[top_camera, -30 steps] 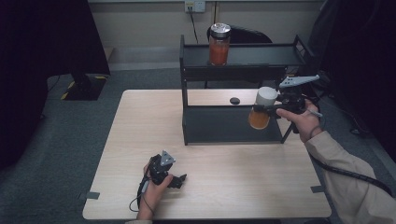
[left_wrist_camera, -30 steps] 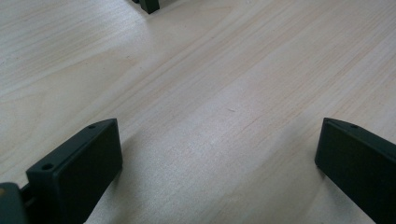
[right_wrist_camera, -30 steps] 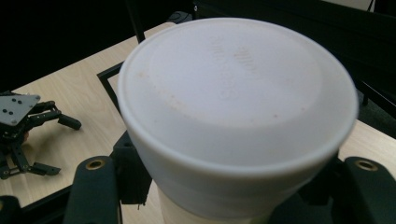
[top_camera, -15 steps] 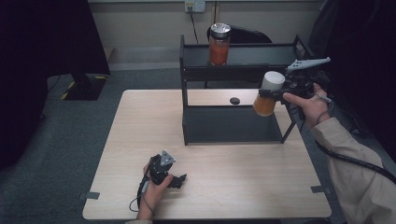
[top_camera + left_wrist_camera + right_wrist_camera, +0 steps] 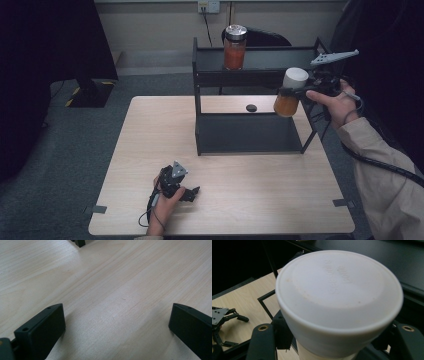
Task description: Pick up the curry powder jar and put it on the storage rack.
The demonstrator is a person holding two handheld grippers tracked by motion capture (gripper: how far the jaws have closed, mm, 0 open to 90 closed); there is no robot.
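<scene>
White-lidded jar [image 5: 291, 92] clamped in right gripper [image 5: 300, 91], its orange contents hidden close-up; left gripper [image 5: 192, 192] wide open, empty

Two black jaws of the left gripper [image 5: 117, 332] are rising from the bottom corners, standing wide apart with nothing between them. They are hovering close over a pale wooden table [image 5: 112, 285], whose fine grain lines are running diagonally across the surface. At the top edge, a small dark foot of a black rack [image 5: 79, 242] is resting on the wood.
</scene>
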